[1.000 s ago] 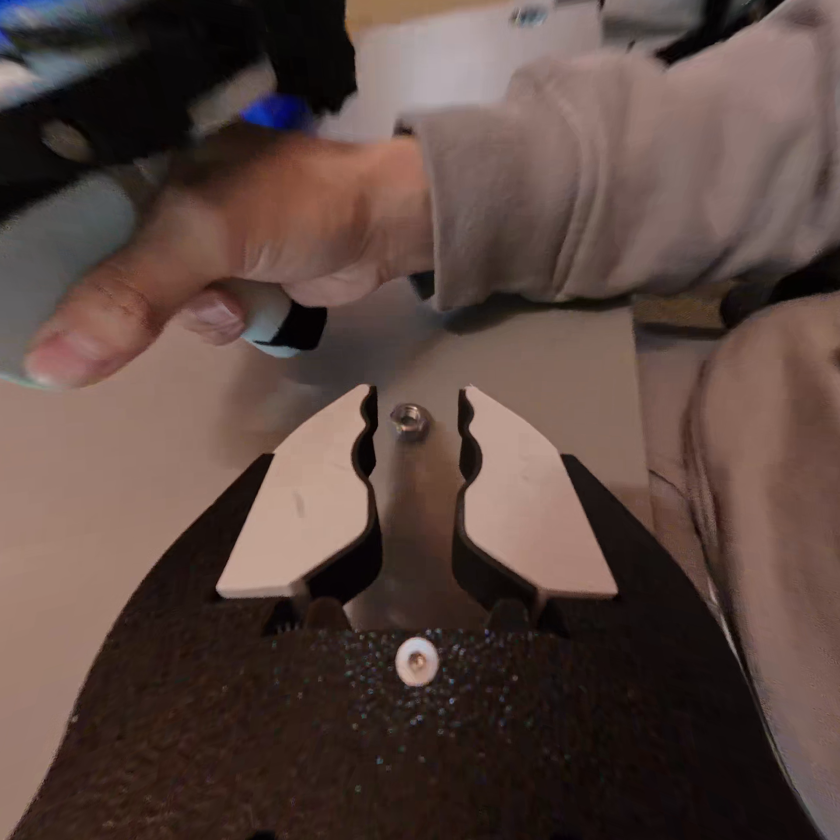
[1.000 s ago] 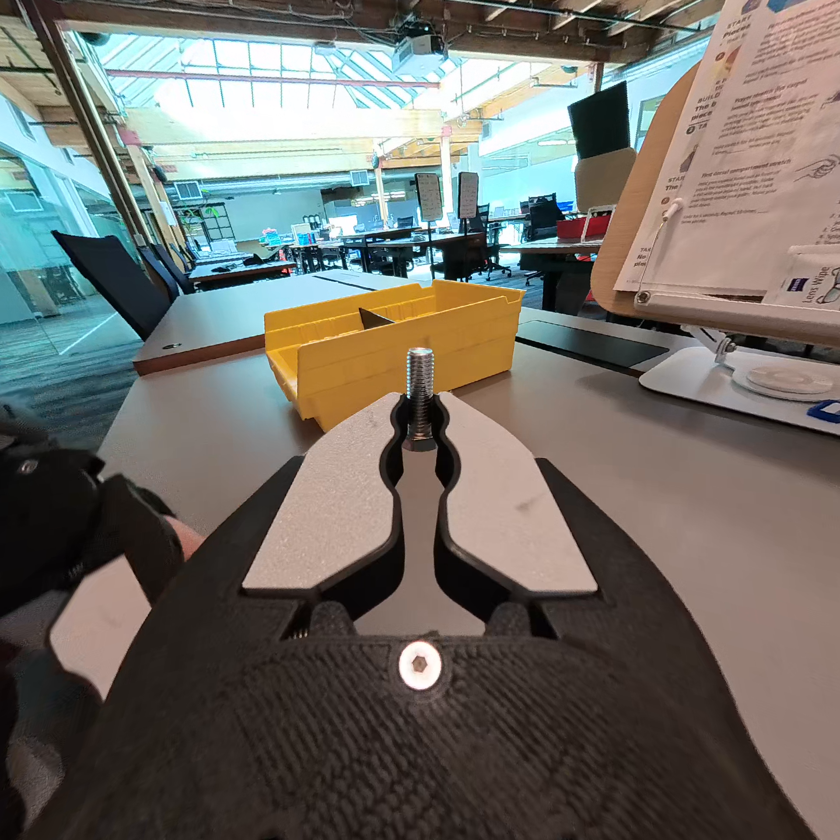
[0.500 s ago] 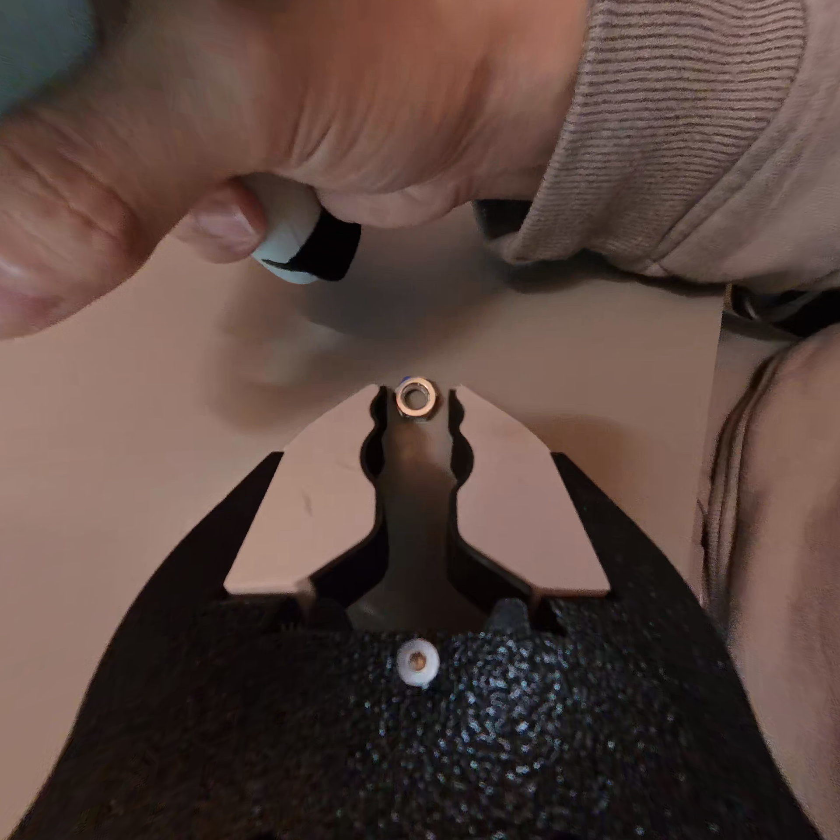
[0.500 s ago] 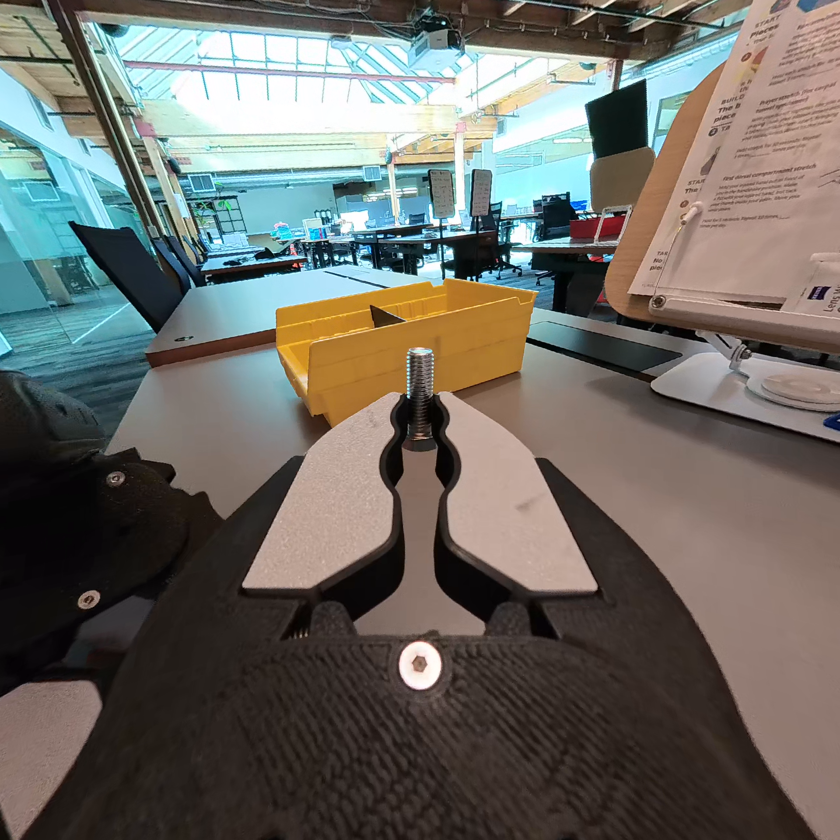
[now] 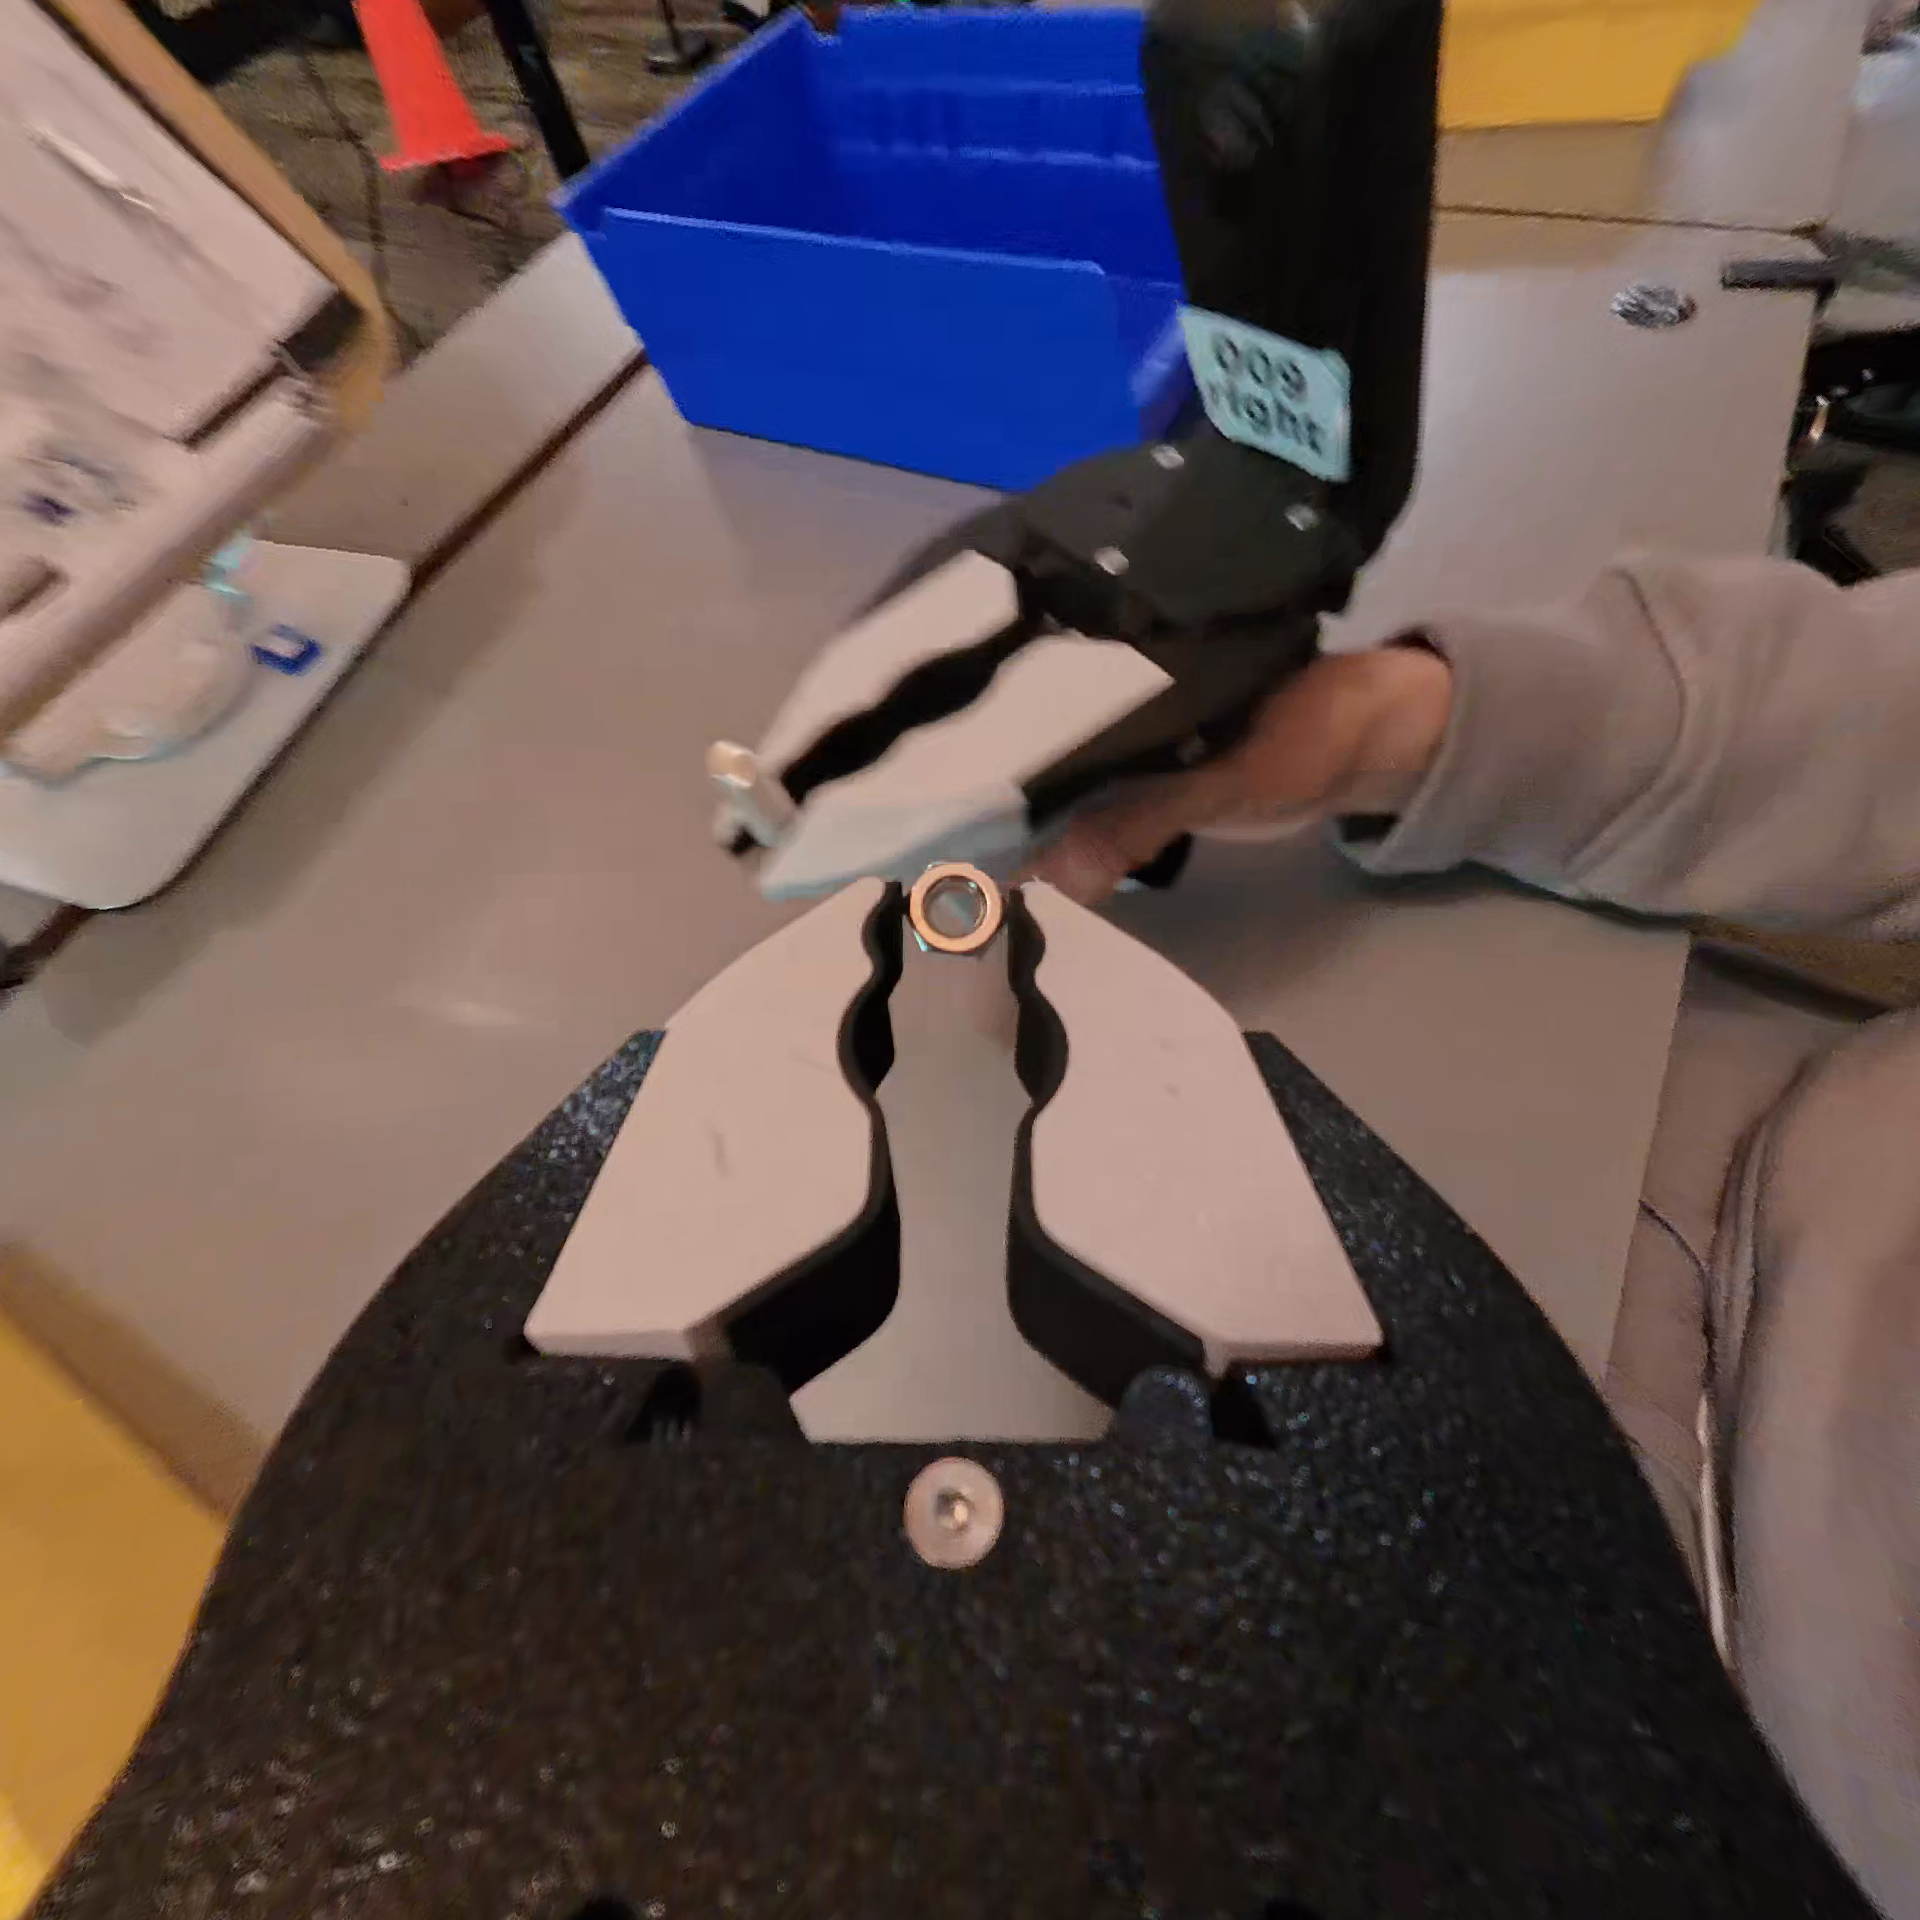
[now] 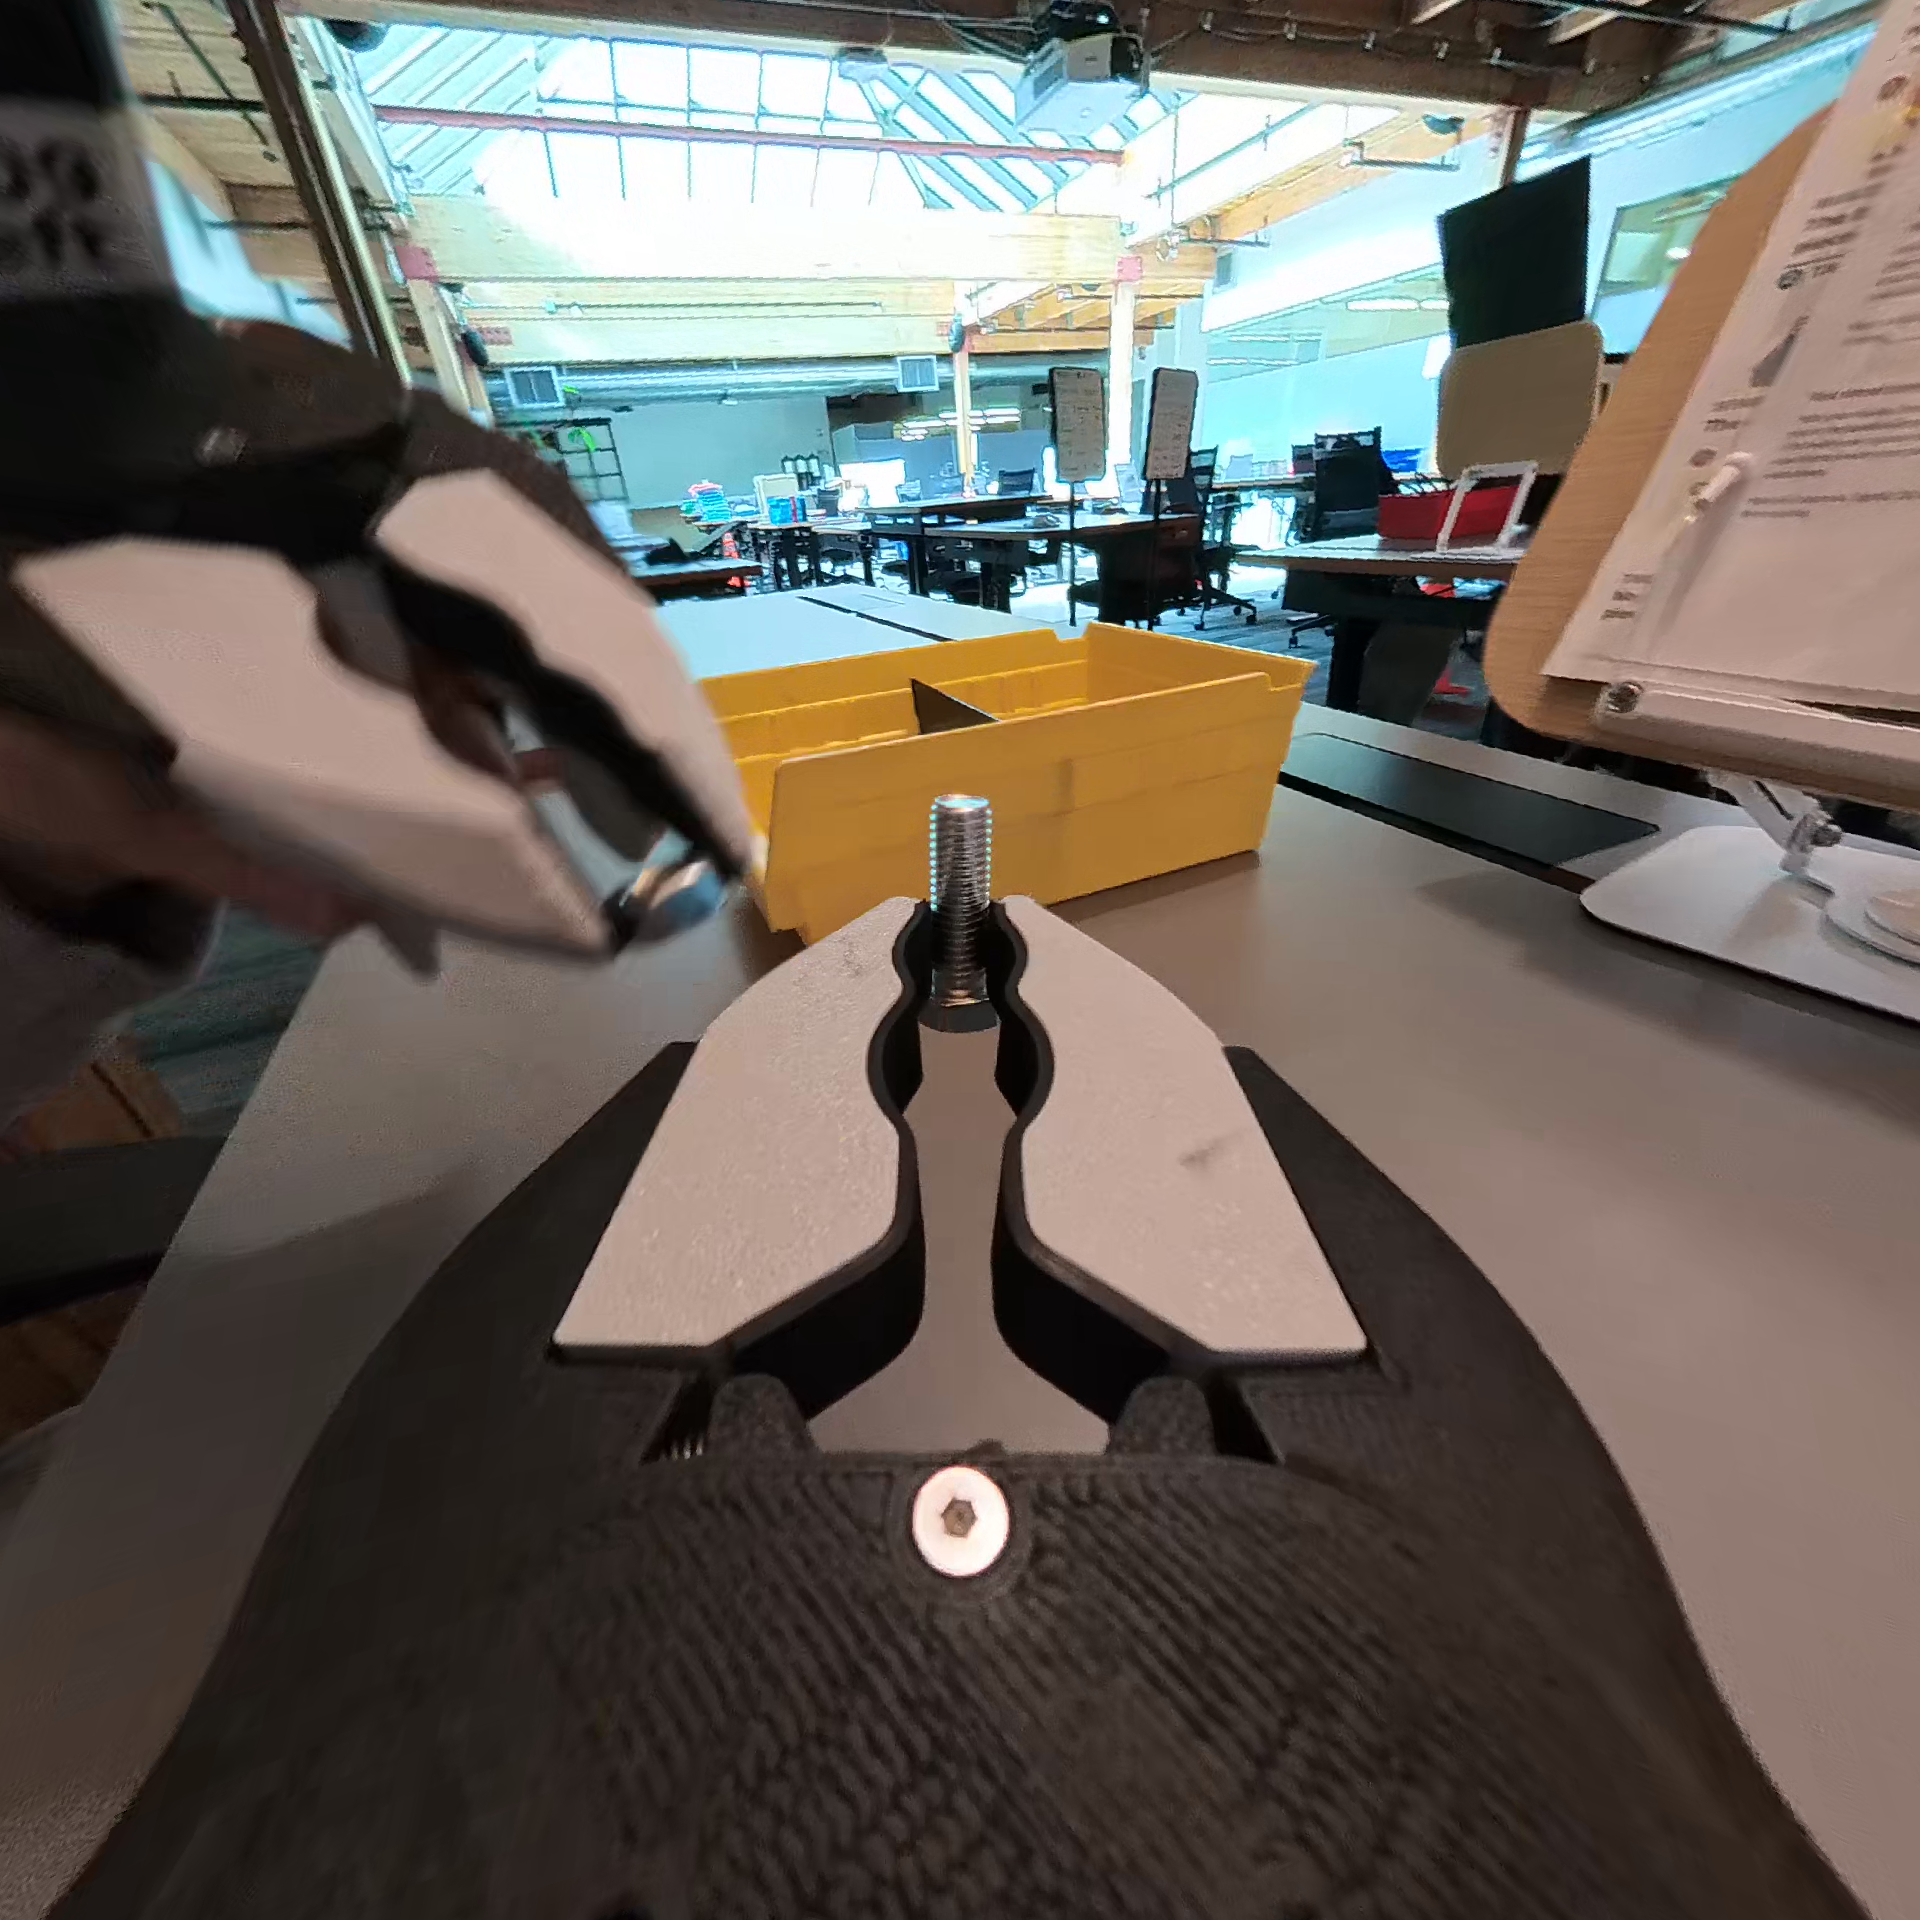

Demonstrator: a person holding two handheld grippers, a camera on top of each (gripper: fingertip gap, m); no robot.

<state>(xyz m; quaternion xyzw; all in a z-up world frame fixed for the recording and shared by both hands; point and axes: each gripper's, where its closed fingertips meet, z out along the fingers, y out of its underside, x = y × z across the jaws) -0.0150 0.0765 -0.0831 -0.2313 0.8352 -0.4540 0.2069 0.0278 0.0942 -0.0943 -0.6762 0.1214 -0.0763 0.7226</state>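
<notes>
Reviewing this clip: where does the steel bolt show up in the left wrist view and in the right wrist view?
Left wrist view: the bolt sticks out of the far hand-held gripper's tips, just above centre.
Right wrist view: the bolt stands centred, threads forward, clamped in that view's own right hand-held gripper.
Shared landmark: the grey table.

- Bright daylight from skylights (image 6: 727, 177) above the right gripper (image 6: 961, 914); slight glare.
- Left wrist view dimmer, warm, motion-blurred beyond its fingertips.
- Wide-angle bending at edges.
</notes>
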